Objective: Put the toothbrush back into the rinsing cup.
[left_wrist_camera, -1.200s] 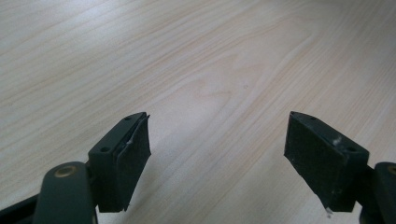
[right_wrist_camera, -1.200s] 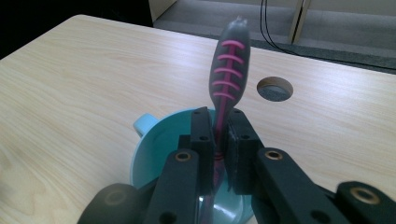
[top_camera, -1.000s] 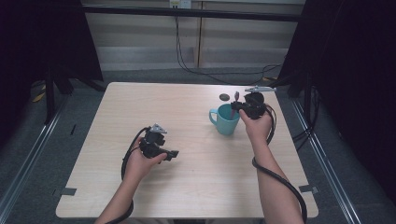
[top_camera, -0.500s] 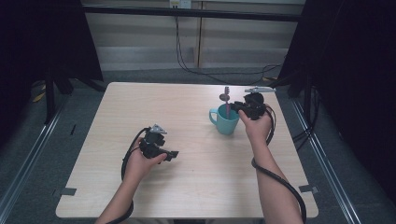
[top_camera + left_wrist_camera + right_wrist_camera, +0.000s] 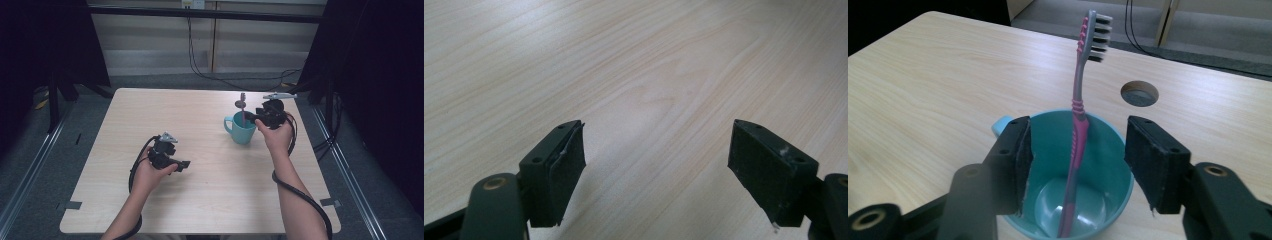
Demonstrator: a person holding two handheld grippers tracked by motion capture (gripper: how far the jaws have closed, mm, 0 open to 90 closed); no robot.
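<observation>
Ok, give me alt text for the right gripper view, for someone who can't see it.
A pink and grey toothbrush stands bristles-up in a teal mug, leaning on its far rim, between the right gripper's jaws, which have just been opening and stand clear of it. The mug sits on a light wooden table, with a round hole beyond.

Left tongs rest low at seven o'clock, jaws spread wide; right tongs at two o'clock, jaws just opening.
</observation>
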